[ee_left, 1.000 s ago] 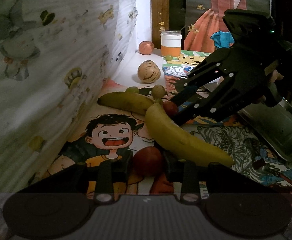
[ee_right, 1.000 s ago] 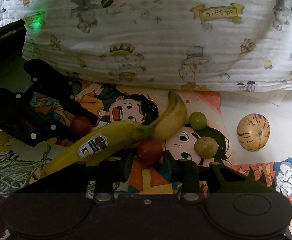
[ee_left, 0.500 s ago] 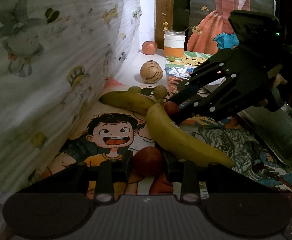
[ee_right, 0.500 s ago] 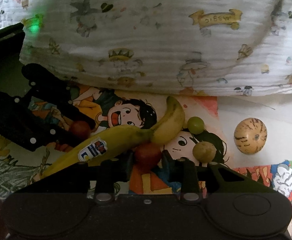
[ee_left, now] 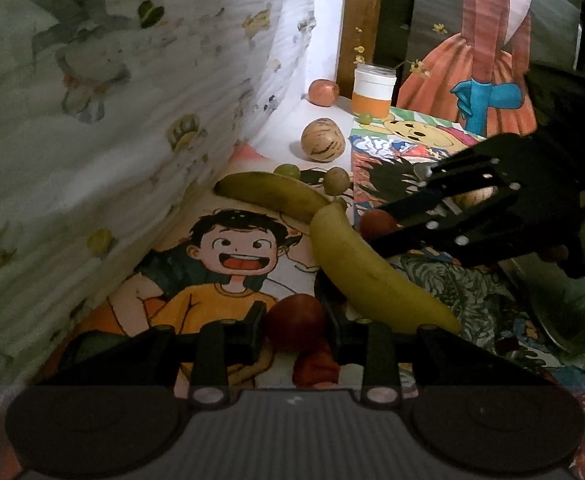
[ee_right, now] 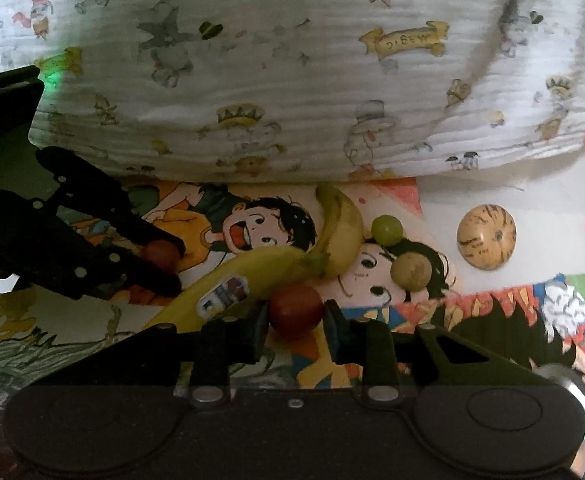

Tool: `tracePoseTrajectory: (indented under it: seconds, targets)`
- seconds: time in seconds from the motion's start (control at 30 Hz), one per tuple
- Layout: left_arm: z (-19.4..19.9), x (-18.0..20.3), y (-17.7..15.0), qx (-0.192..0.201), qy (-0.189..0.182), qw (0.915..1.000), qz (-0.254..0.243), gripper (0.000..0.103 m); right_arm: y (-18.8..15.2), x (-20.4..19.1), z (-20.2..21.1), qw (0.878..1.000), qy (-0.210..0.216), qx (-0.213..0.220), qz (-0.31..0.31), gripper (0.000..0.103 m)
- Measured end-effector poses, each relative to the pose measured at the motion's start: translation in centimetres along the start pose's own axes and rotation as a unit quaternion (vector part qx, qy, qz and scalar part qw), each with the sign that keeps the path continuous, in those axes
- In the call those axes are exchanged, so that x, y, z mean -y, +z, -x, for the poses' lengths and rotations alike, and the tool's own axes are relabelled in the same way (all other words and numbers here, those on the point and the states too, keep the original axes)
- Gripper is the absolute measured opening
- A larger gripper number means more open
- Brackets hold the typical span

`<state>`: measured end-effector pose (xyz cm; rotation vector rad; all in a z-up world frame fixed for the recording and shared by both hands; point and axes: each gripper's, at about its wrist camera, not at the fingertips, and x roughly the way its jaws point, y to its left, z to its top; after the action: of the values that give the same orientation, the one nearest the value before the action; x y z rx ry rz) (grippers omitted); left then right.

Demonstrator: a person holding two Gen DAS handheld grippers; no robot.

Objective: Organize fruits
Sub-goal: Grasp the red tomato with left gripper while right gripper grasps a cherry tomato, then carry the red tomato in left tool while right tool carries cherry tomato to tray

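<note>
My left gripper [ee_left: 294,320] is shut on a small red round fruit [ee_left: 292,310] just above the cartoon mat. My right gripper [ee_right: 296,316] is shut on a second red round fruit [ee_right: 294,308]. It also appears in the left wrist view, where the right gripper [ee_left: 378,226] holds its red fruit [ee_left: 376,222] beside the bananas. The left gripper [ee_right: 172,262] shows at the left of the right wrist view. Two bananas [ee_left: 372,276] [ee_left: 268,196] lie joined at the stem between the grippers; one banana [ee_right: 244,280] has a sticker.
A green grape [ee_right: 387,230], a small brown fruit [ee_right: 410,273], a striped round fruit [ee_right: 486,236] and a peach-coloured fruit [ee_left: 323,92] lie further off. An orange and white jar [ee_left: 373,90] stands at the back. A patterned blanket [ee_left: 92,120] walls one side. A metal tray [ee_left: 572,312] lies right.
The right gripper's jaws have narrowed onto its red fruit, and it has drifted slightly rightward in the left wrist view. The left gripper has stayed put with its fruit.
</note>
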<state>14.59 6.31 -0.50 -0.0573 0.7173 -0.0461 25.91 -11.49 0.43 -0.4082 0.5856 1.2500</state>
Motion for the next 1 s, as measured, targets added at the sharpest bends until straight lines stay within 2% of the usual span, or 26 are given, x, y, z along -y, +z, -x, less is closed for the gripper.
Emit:
tracePoseTrajectory:
  seconds: [0.27, 0.57, 0.7, 1.0]
  targets:
    - [0.9, 0.7, 0.0, 0.002, -0.001, 0.9999, 0.011, 0.035, -1.3, -1.7, 3.1, 0.999, -0.015, 0.024, -0.021, 0.032]
    - [1.8, 3.3, 2.0, 0.019, -0.011, 0.9998, -0.004, 0.035, -3.5, -2.5, 8.0, 0.994, -0.060, 0.068, -0.056, 0.032]
    - [1.5, 5.2, 3.2, 0.025, -0.034, 0.9991, -0.001, 0.035, -4.8, -2.8, 10.8, 0.990, -0.084, 0.088, -0.067, 0.032]
    - [-1.9, 11.3, 5.7, 0.022, -0.128, 0.9912, -0.027, 0.035, -8.6, -1.6, 15.8, 0.976, -0.157, 0.102, -0.109, 0.032]
